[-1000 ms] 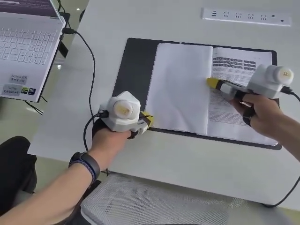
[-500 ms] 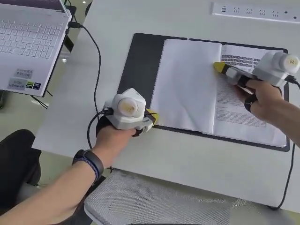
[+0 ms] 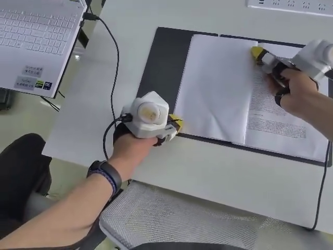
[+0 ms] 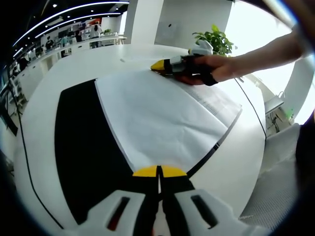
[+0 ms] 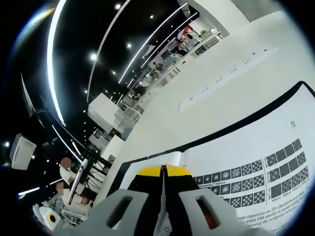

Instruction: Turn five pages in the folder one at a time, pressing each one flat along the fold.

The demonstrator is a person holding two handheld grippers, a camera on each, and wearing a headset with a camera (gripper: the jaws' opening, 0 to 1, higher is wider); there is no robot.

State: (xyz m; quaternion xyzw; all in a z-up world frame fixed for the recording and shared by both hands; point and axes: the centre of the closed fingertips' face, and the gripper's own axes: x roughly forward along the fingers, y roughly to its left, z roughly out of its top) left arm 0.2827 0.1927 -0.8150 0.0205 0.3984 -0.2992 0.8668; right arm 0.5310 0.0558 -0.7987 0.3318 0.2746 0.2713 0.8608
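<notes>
One worktop (image 3: 208, 172) bearing one laptop (image 3: 36, 36) and one black folder (image 3: 166, 67), lying open at centre. Two pages showing: blank turned leaf (image 3: 218, 88) left, printed page (image 3: 281, 120) right. Two claws, both closed tight and empty: right claw (image 3: 257, 52) at the fold's top, best drawn firmly down the crease; left claw (image 3: 176, 124) at the folder's near edge.

I see the folder (image 3: 161, 67) open on the table (image 3: 218, 172), laptop (image 3: 36, 36) to its left, power strip (image 3: 291, 4) behind it; my left gripper (image 3: 177, 124) sits at its near edge, right gripper (image 3: 256, 52) at the fold's far end
</notes>
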